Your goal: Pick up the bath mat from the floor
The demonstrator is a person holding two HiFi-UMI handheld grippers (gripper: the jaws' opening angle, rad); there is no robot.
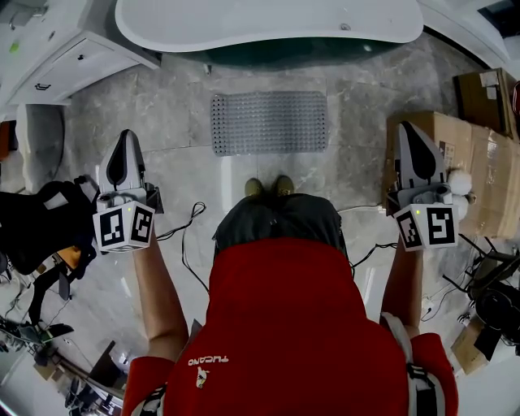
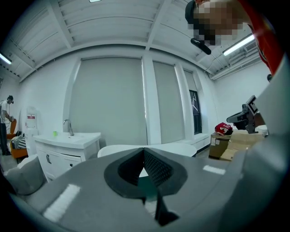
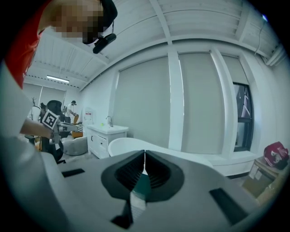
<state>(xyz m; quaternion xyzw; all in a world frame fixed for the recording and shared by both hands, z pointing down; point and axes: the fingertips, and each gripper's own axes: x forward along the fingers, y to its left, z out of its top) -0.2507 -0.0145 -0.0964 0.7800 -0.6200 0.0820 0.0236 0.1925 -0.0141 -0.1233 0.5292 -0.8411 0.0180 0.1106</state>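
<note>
Found the grey studded bath mat [image 1: 270, 123] lying flat on the marble floor [image 1: 162, 122], towards the floor's far edge, just before the white bathtub [image 1: 268, 23] and not touching it. Noted its long side running parallel to the tub and its near edge a little ahead of the person's shoes [image 1: 269, 187], apart from them.

Saw the left gripper [image 1: 125, 150] held above the floor off the mat's left end, well clear of it, jaws pressed together with nothing between them. Saw the right gripper [image 1: 414, 140] held likewise off the mat's right end, above the near edge of a cardboard box [image 1: 479, 162], jaws also pressed together and empty. Made out both grippers pointing forward toward the tub.

Noted a white vanity cabinet [image 1: 73, 57] at the floor's far left corner. Traced black cables [image 1: 188, 223] trailing across the floor beside the person's legs.
</note>
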